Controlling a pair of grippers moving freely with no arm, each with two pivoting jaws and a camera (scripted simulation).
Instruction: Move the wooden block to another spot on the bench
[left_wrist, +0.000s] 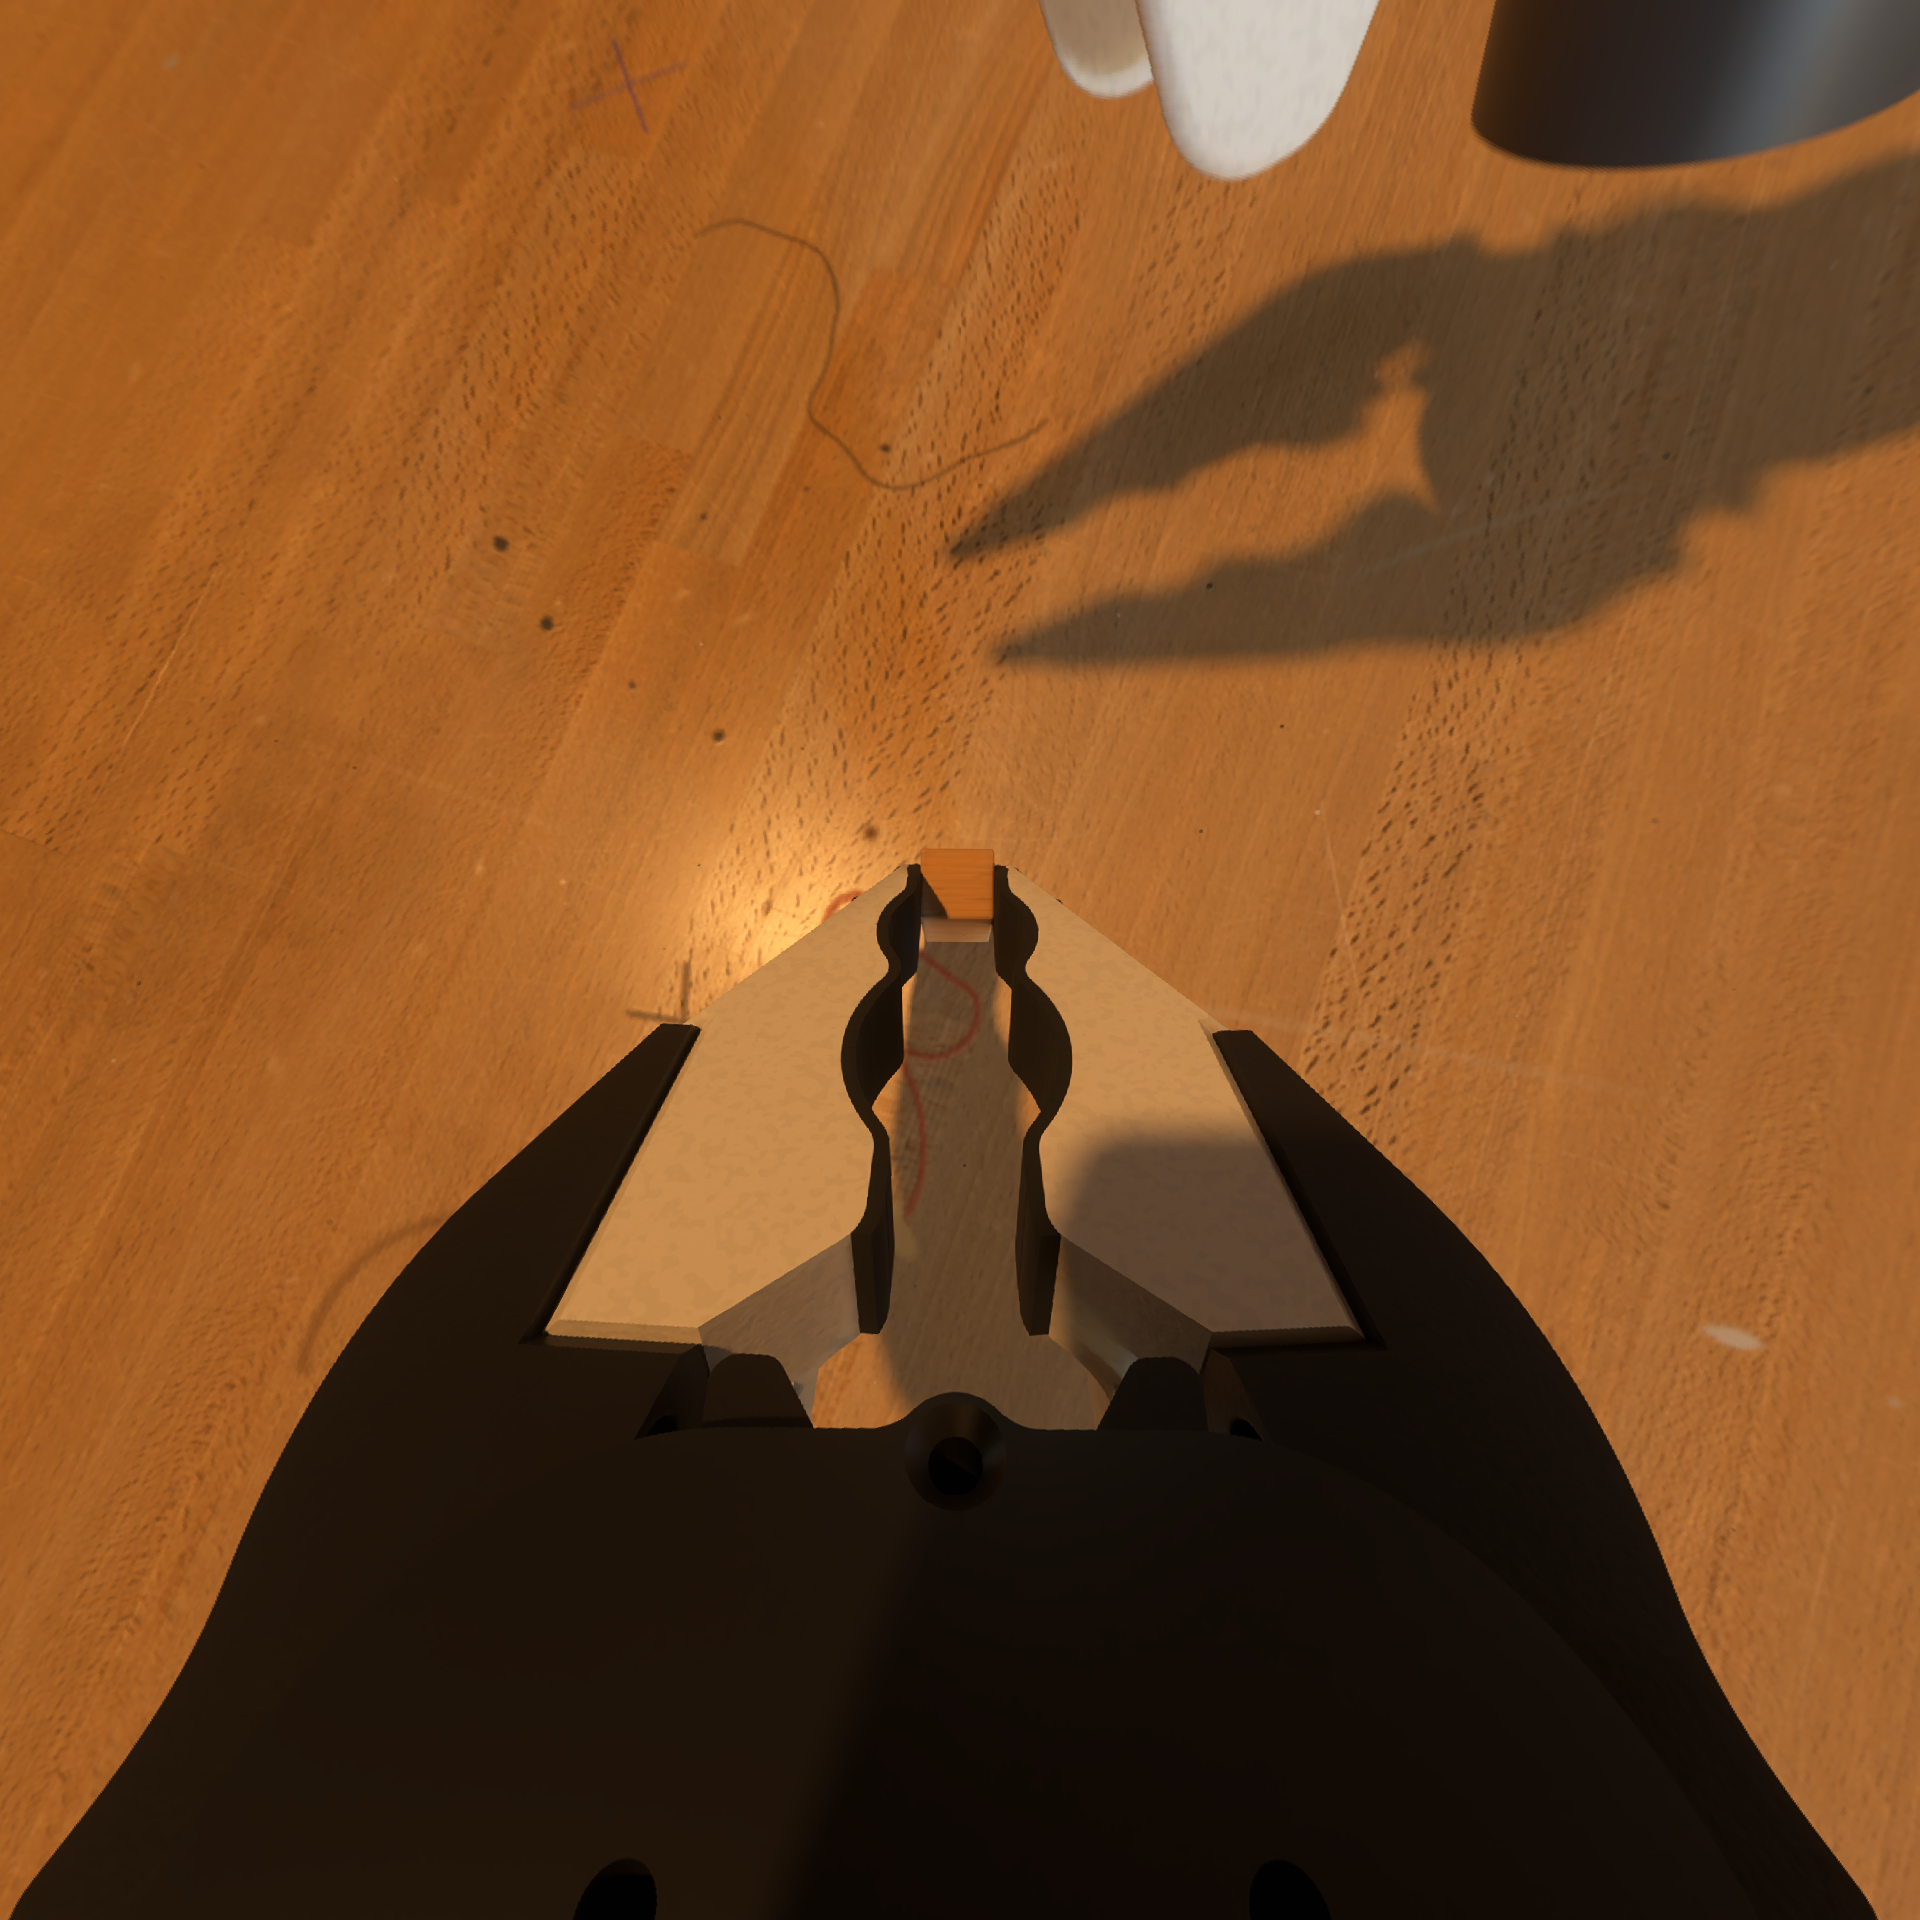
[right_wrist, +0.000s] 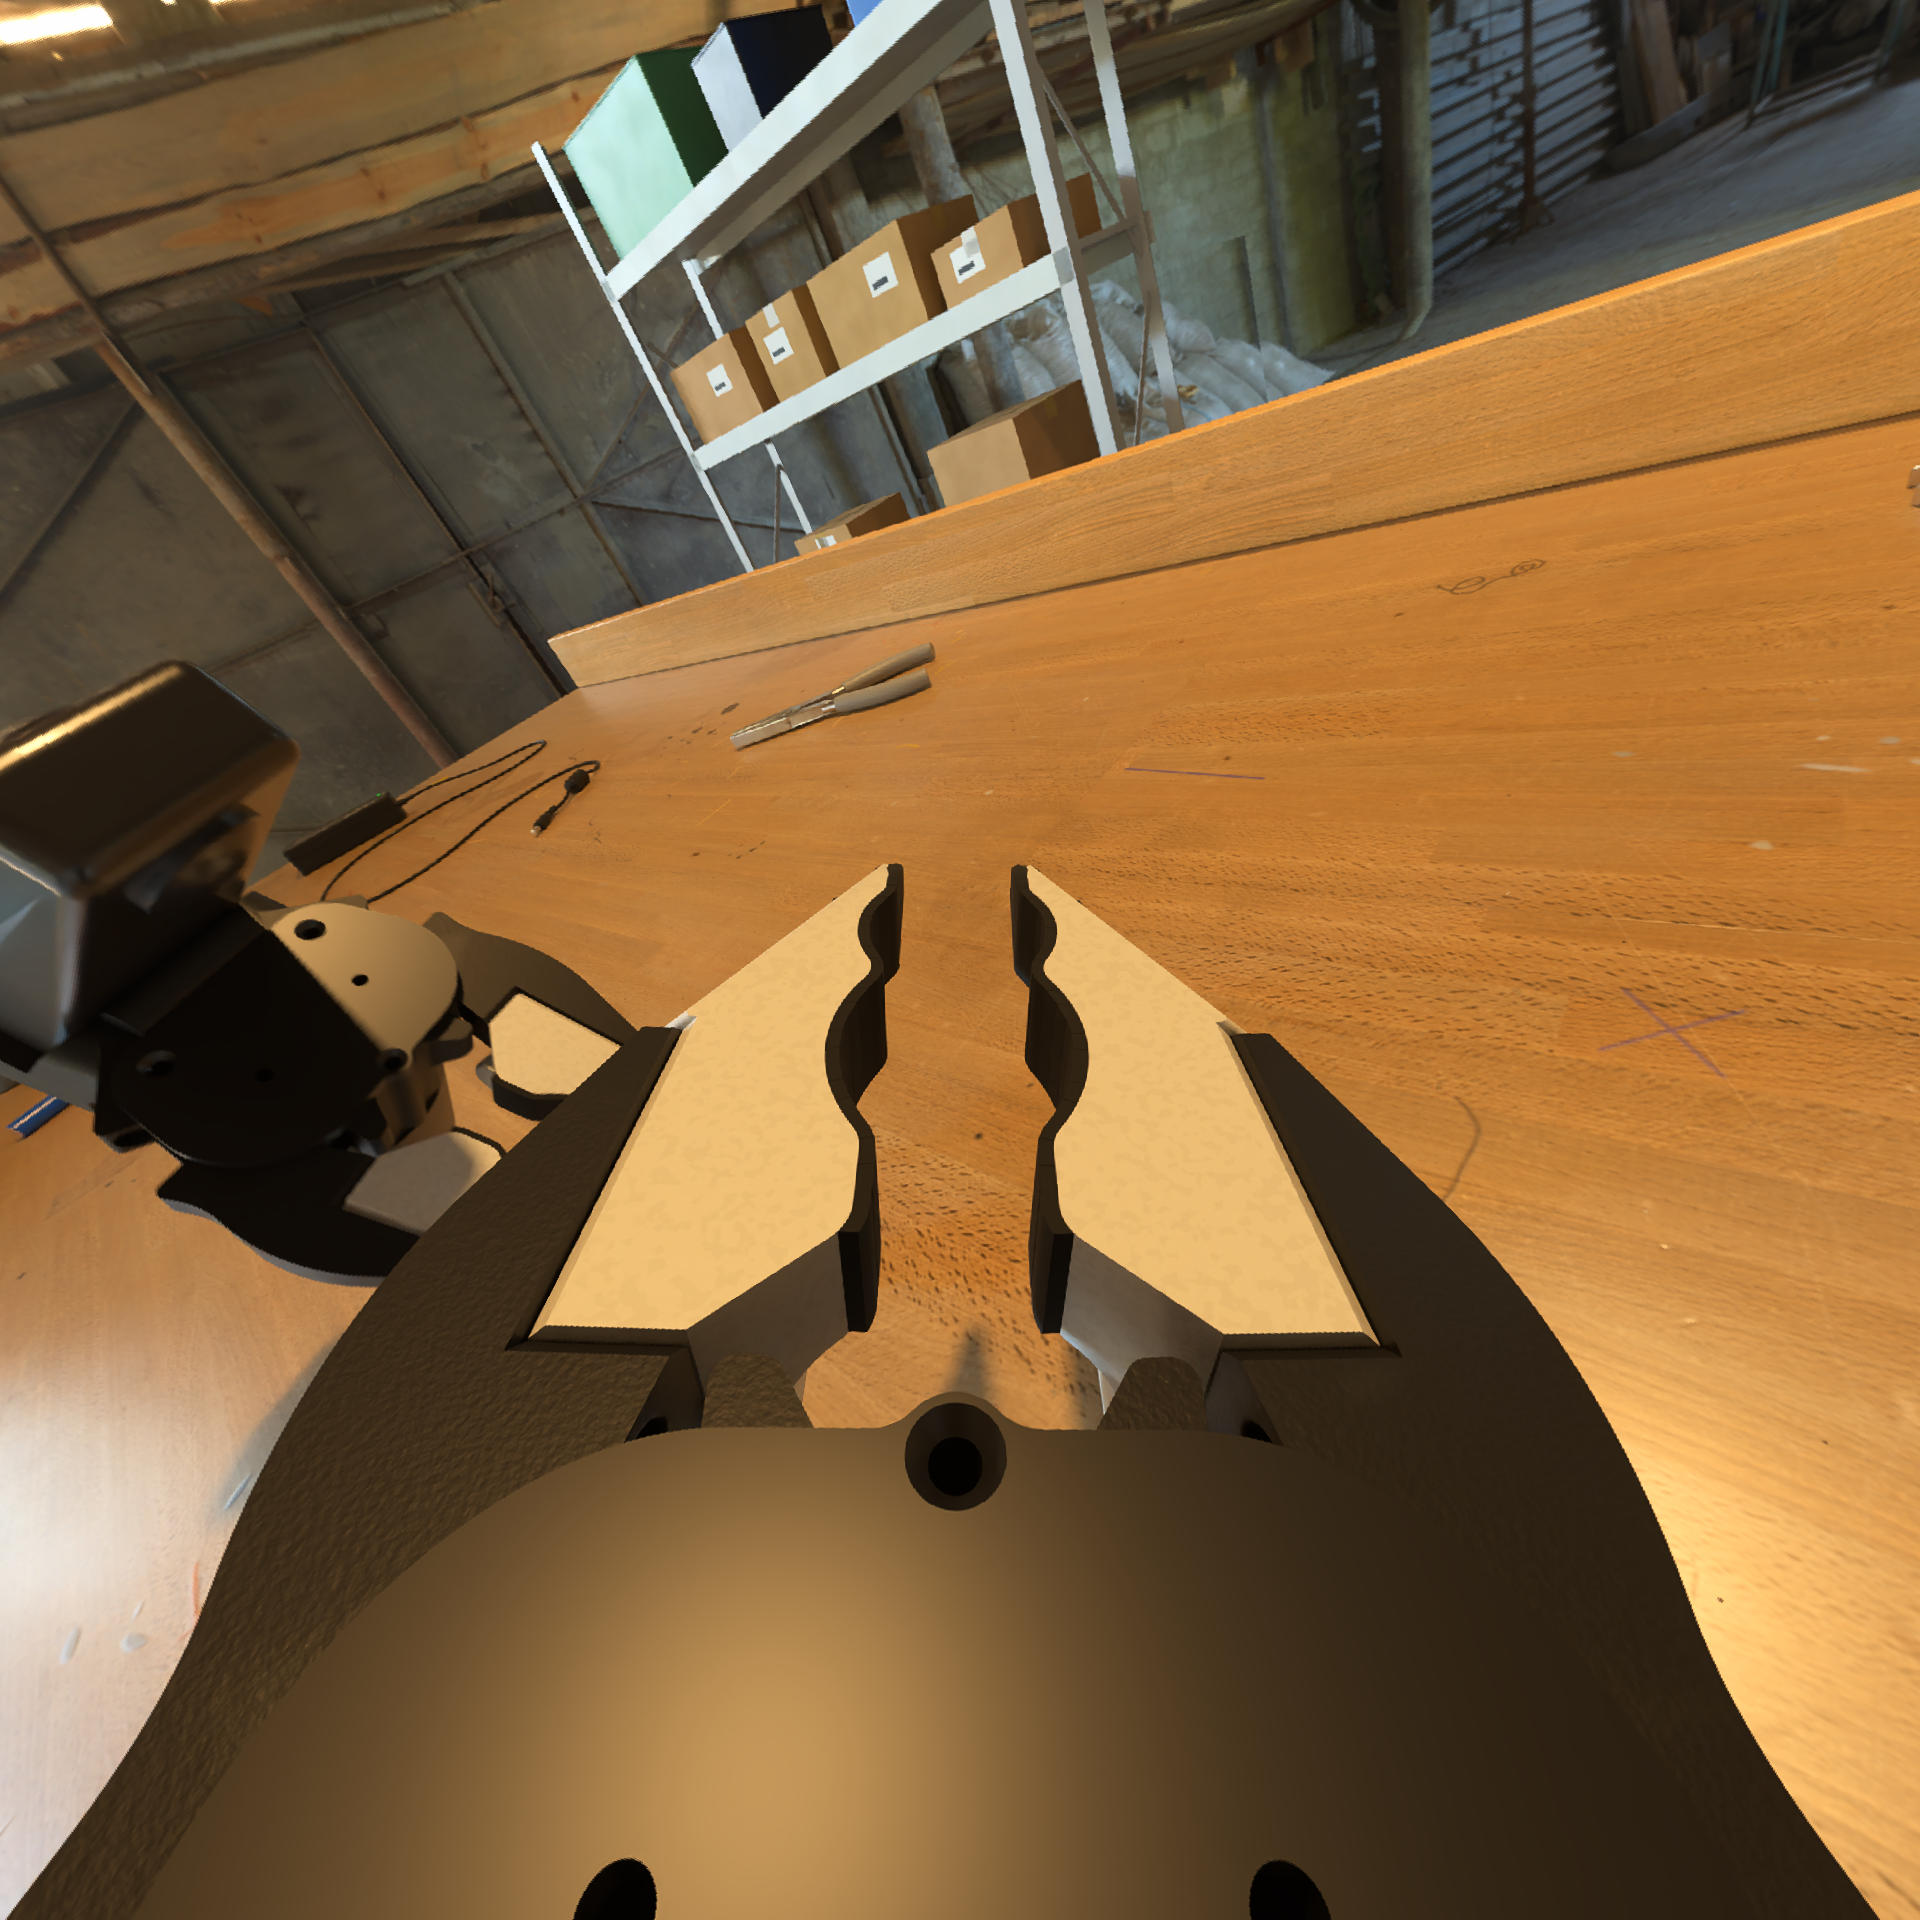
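Observation:
In the left wrist view my left gripper (left_wrist: 957, 883) is shut on a small orange wooden block (left_wrist: 957, 881), pinched between the fingertips just above the wooden bench (left_wrist: 416, 520). In the right wrist view my right gripper (right_wrist: 956, 883) is open and empty, hovering over the bench (right_wrist: 1455, 831). The left gripper also shows in the right wrist view (right_wrist: 312, 1039) at the left, low over the bench; the block is hidden there. The right gripper's white fingers (left_wrist: 1236, 73) and dark body (left_wrist: 1694, 73) show at the top of the left wrist view.
Pliers (right_wrist: 836, 696) and a black cable with adapter (right_wrist: 468, 805) lie at the far part of the bench. A raised wooden back edge (right_wrist: 1247, 468) runs along the rear. Metal shelving with cardboard boxes (right_wrist: 883, 281) stands behind. Pen marks dot the bench.

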